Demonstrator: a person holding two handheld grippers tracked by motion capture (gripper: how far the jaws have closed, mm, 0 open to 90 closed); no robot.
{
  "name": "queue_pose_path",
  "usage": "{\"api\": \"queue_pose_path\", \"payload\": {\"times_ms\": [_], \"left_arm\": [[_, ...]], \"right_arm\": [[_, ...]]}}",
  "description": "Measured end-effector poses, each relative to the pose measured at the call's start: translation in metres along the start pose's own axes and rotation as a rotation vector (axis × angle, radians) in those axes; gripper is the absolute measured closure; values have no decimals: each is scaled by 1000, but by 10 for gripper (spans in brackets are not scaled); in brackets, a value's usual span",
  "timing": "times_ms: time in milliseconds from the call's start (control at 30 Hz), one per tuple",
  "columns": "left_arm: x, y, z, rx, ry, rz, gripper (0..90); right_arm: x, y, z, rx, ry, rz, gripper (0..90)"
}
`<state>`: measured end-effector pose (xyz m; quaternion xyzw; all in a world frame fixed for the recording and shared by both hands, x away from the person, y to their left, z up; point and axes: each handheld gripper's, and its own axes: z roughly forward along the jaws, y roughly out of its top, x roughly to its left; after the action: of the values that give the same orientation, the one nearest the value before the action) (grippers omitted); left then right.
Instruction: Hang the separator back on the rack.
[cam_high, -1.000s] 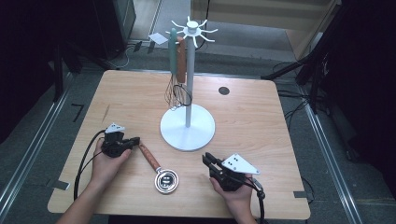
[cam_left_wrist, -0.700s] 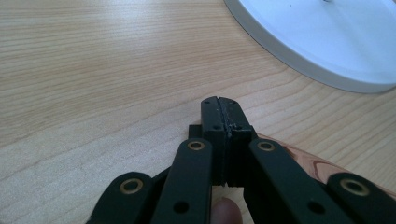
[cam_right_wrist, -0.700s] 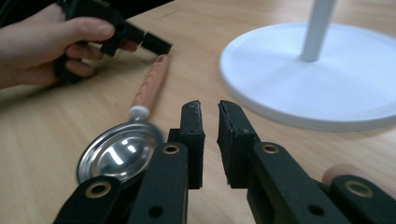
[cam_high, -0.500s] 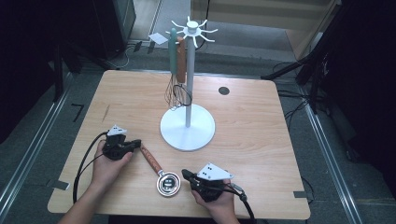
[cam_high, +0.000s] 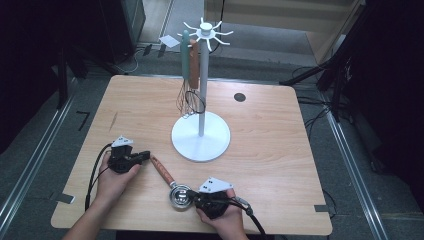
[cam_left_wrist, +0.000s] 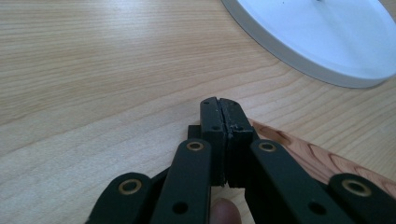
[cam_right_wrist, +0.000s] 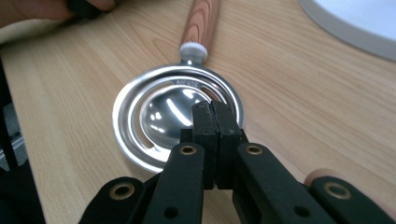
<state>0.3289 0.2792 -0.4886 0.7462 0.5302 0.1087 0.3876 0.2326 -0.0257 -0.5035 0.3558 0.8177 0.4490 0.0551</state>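
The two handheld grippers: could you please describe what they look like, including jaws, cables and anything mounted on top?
Both the left gripper and the right gripper are black, each topped by a light grey three-cornered plate and trailing a black cable. In the gripper views, the flat black linkage bars carry brass-coloured rivets and end in blocky black pads. The person's forearms are bare, with no sleeves.

Your egg separator (cam_high: 172, 185): round shiny steel head with slotted rim, white collar, reddish wooden handle. Lies flat on counter (cam_high: 280, 150), cup up. Head at 6 o'clock from stand base (cam_high: 201, 136); handle runs toward 10 o'clock.
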Motion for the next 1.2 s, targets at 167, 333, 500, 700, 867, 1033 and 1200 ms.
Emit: {"api": "queue_pose_path", "payload": {"times_ms": [167, 333, 500, 700, 867, 1033, 1200], "left_arm": [[-6, 0, 2, 5, -11, 8, 898], [-14, -1, 5, 14, -26, 26, 893], [-22, 0, 9, 16, -33, 41, 883], [-20, 7, 16, -9, -10, -6, 873], [-21, 15, 25, -5, 5, -3, 900], [-26, 19, 32, 10, -29, 15, 900], [-30, 18, 33, 20, -50, 43, 900]], "right_arm": [[-3, 0, -1, 9, -26, 4, 900], [-6, -1, -3, 12, -38, -6, 900], [-11, -2, -8, 19, -52, -23, 900], [-18, -4, -14, 30, -52, -25, 900], [-21, -5, -18, 38, -50, -33, 900], [-22, -5, -19, 47, -49, -40, 900], [-26, -5, -22, 58, -53, -46, 900]]}}
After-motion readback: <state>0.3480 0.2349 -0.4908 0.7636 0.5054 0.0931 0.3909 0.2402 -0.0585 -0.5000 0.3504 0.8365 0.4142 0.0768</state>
